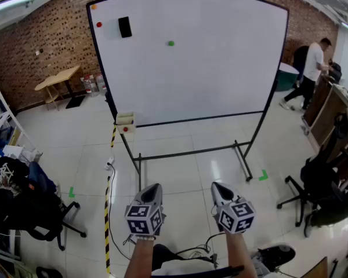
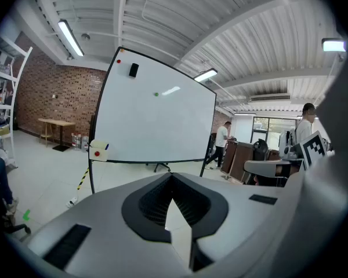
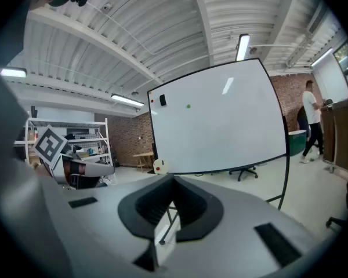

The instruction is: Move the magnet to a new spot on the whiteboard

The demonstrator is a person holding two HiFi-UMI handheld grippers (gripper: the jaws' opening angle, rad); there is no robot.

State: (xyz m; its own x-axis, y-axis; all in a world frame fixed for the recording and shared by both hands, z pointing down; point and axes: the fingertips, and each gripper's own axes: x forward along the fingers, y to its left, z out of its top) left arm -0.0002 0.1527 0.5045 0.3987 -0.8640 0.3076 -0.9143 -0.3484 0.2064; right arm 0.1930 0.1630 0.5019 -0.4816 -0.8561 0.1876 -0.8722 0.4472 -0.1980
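Note:
The whiteboard stands on a wheeled frame well ahead of me. A small green magnet sticks to its upper middle; it also shows as a dot in the left gripper view and the right gripper view. A red magnet and a black eraser sit near the top left corner. My left gripper and right gripper hang side by side low in the head view, far short of the board. Both have their jaws together with nothing held.
A small box with a red spot hangs at the board's lower left corner. The stand's legs spread over the tiled floor. Yellow-black tape runs along the floor at left. Office chairs stand right, a person far right, a wooden table far left.

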